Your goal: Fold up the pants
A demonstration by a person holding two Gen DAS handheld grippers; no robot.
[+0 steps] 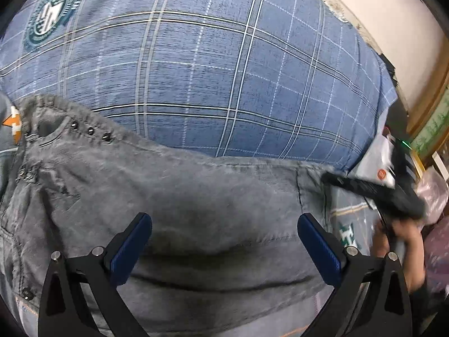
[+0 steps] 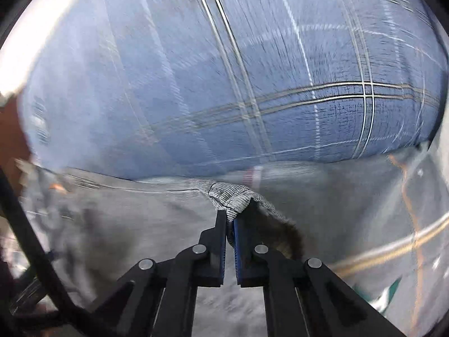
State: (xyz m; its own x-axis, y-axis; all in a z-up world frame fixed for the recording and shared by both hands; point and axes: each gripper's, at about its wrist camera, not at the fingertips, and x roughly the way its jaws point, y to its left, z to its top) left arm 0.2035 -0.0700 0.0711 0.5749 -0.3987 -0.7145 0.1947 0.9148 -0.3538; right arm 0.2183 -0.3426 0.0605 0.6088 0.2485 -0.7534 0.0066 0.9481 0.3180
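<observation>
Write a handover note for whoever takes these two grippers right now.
Left hand-held gripper: open, poised over the middle of the grey pants, gripping nothing.
Right hand-held gripper: shut on the hem edge of the pants, a fold of fabric pinched between its pads.
Pants: spread across the blue plaid bedcover, the end with the studs and pocket at the left of the left wrist view.
Done: hem end gripped.
Left: no finished fold shows yet; probably carry the hem toward the studded end, then flatten.
</observation>
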